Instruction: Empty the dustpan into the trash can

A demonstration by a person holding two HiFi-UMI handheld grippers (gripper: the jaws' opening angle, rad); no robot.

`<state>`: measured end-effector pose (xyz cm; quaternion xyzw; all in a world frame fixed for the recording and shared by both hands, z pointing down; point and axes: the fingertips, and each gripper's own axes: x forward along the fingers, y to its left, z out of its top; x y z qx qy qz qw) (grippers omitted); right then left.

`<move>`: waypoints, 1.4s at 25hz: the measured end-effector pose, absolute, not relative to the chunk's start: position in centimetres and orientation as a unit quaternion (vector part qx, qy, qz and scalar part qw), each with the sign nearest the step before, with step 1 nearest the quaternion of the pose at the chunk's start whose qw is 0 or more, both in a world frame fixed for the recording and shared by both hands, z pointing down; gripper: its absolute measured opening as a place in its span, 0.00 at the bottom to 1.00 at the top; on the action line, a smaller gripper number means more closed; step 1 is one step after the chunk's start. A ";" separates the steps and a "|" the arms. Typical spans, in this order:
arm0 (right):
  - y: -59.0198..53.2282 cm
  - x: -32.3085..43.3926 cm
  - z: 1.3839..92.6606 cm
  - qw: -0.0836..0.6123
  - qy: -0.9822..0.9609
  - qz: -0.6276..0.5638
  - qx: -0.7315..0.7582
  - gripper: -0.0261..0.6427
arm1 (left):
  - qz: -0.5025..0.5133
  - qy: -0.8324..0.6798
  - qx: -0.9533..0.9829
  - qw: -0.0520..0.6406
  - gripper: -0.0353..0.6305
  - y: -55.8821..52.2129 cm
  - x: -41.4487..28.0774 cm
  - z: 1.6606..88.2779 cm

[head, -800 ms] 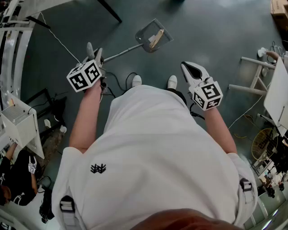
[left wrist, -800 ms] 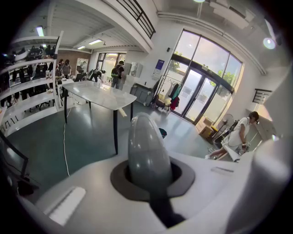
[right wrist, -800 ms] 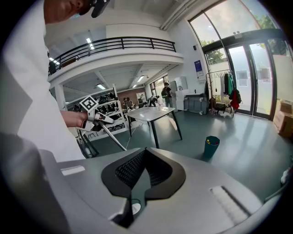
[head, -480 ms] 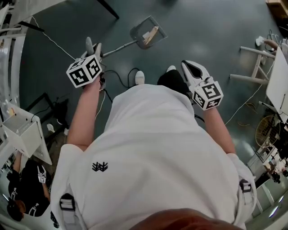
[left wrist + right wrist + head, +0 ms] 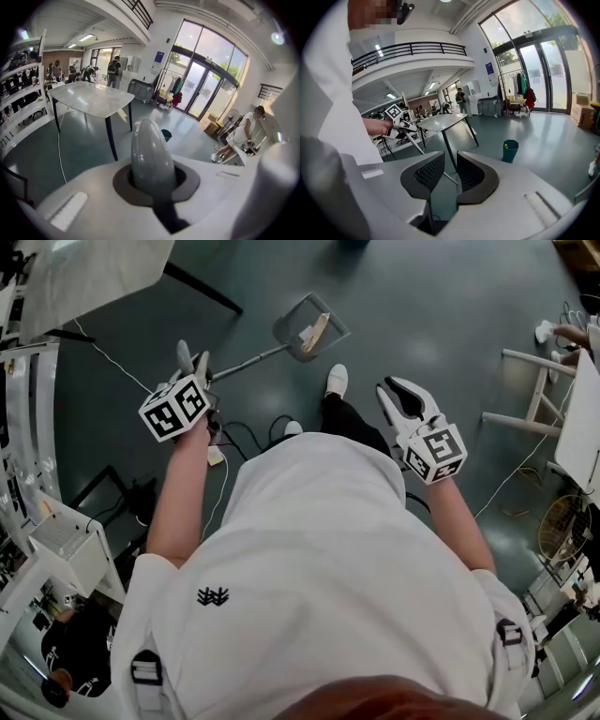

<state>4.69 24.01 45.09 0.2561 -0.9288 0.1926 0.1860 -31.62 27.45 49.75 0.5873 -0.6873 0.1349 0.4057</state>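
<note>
Floor, head view: dark green floor (image 5: 450,315) lies open ahead of you, with a table (image 5: 84,273) at its far-left edge. Your left gripper (image 5: 194,357) holds the dustpan (image 5: 309,326) out front, pan end clear of your feet, likely so the litter stays in.
Left gripper view: jaws are clamped on the grey handle (image 5: 151,157). The trash can (image 5: 166,135) stands well apart, past the table leg.
Right gripper view: right gripper (image 5: 450,164) has its jaws parted with nothing between them. Bare floor runs to the can.
</note>
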 end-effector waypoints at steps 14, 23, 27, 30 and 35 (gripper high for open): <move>10.8 7.8 46.7 0.164 -0.929 0.196 0.269 0.13 | 0.090 -0.707 0.590 0.379 0.15 9.2 -31.8 44.6; 3.0 6.2 46.8 0.182 -0.908 0.193 0.325 0.13 | 0.105 -0.688 0.631 0.342 0.15 -7.1 -35.1 44.8; -1.5 5.6 44.6 0.171 -0.891 0.197 0.372 0.13 | 0.119 -0.677 0.648 0.328 0.15 -14.8 -36.6 44.6; -3.9 5.3 43.7 0.166 -0.877 0.202 0.403 0.13 | 0.132 -0.668 0.661 0.314 0.15 -20.3 -37.2 44.8; -6.0 4.9 43.0 0.164 -0.852 0.214 0.449 0.13 | 0.158 -0.650 0.687 0.283 0.15 -29.0 -37.2 45.5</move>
